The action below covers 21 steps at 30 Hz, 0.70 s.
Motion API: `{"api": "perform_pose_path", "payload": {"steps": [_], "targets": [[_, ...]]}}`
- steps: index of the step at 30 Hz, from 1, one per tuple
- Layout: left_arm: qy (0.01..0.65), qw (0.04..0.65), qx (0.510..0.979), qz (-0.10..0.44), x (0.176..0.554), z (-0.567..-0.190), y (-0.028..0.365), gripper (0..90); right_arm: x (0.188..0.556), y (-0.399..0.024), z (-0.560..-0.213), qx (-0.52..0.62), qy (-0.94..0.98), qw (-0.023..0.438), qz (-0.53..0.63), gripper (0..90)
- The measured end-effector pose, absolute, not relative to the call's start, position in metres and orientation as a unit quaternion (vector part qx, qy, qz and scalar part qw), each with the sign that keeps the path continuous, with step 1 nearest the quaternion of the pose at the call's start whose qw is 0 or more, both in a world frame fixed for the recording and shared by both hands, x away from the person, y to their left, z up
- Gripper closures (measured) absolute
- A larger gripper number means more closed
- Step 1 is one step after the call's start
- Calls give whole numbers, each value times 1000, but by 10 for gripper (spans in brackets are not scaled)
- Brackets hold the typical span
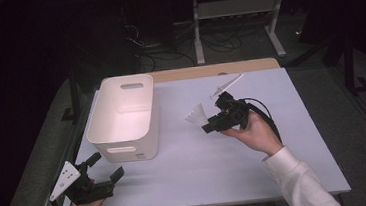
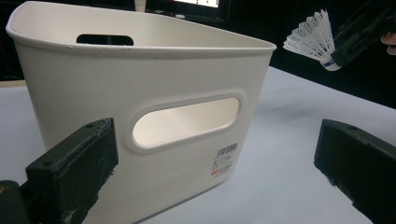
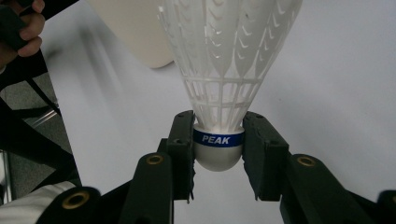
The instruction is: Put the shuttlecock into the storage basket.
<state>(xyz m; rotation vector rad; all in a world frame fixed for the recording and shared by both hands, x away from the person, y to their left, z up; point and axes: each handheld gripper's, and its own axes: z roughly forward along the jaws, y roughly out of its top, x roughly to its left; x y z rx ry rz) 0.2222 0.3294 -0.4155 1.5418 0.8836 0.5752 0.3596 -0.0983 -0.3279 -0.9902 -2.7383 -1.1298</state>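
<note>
A white counter stands in a dark room, with a pale wooden strip along its far edge; beyond it a light metal frame and loose cables lie on the floor, dim and hard to make out. One white bin sits left of centre, with an oval handle slot in its near wall and another in its far wall; one thin clear tool lies far right of centre, too small to tell what it is. One white shuttlecock is held above the counter, right of the bin, its cork base with a blue band pinched between the jaws of the right hand-held gripper; the feather tips are cut off in the right gripper view. The left hand-held gripper rests at the near left corner, jaws wide apart and empty, facing the bin's near wall. Two hands, two grippers.
</note>
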Motion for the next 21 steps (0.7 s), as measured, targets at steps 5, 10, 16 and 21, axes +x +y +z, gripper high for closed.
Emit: {"api": "perform_pose_path", "payload": {"steps": [5, 10, 16, 21], "targets": [[380, 596, 663, 246, 222, -416, 329, 0, 361, -91, -325, -311, -878, 13, -363, 643], [381, 595, 664, 245, 222, -416, 329, 0, 363, -85, -321, -306, -878, 13, -368, 643], [382, 595, 664, 244, 222, -416, 329, 0, 365, -79, -315, -299, -876, 13, -377, 643], [382, 596, 663, 245, 222, -416, 329, 0, 366, -73, -313, -294, -878, 9, -377, 643]]}}
